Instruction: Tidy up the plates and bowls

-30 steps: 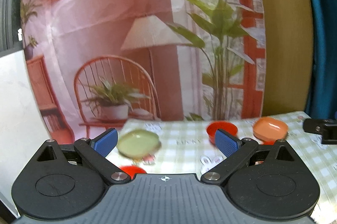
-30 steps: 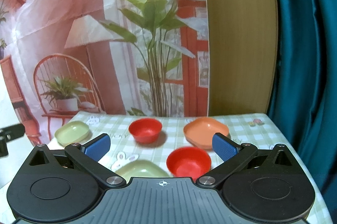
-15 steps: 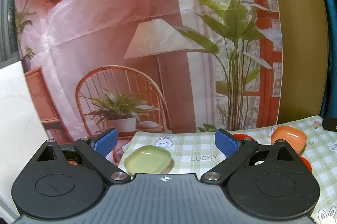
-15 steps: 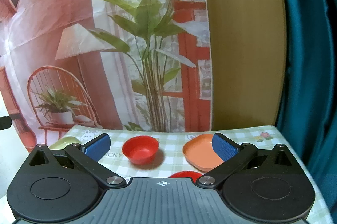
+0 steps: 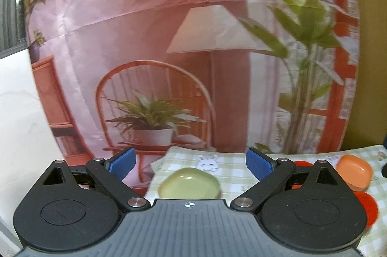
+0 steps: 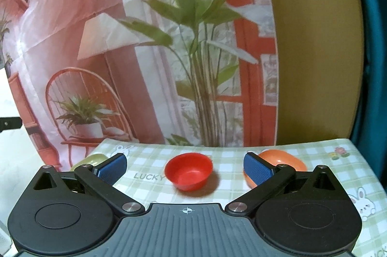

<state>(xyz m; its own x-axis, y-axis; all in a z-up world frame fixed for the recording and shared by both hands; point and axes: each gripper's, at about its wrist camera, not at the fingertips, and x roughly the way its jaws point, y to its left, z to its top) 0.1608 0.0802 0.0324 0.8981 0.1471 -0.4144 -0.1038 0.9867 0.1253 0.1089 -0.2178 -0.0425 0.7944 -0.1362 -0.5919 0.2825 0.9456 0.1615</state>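
A pale green plate [image 5: 189,185] lies on the checked tablecloth [image 5: 232,172], just ahead of my left gripper [image 5: 191,161], which is open and holds nothing. To its right sit an orange plate [image 5: 354,171] and part of a red dish [image 5: 366,207]. In the right wrist view a red bowl [image 6: 188,171] stands centred ahead of my right gripper [image 6: 185,166], also open and empty. The orange plate [image 6: 281,164] sits behind its right finger, and the green plate [image 6: 90,160] peeks out behind its left finger.
A printed backdrop [image 6: 145,51] of a chair, lamp and plant hangs right behind the table's far edge. A wooden panel [image 6: 312,51] and teal curtain [image 6: 375,63] stand at the right. A white wall [image 5: 19,112] lies left of the table.
Both grippers have moved forward and lower toward the table. The green plate has come closer between the left fingers, and the red bowl has centred ahead of the right gripper.
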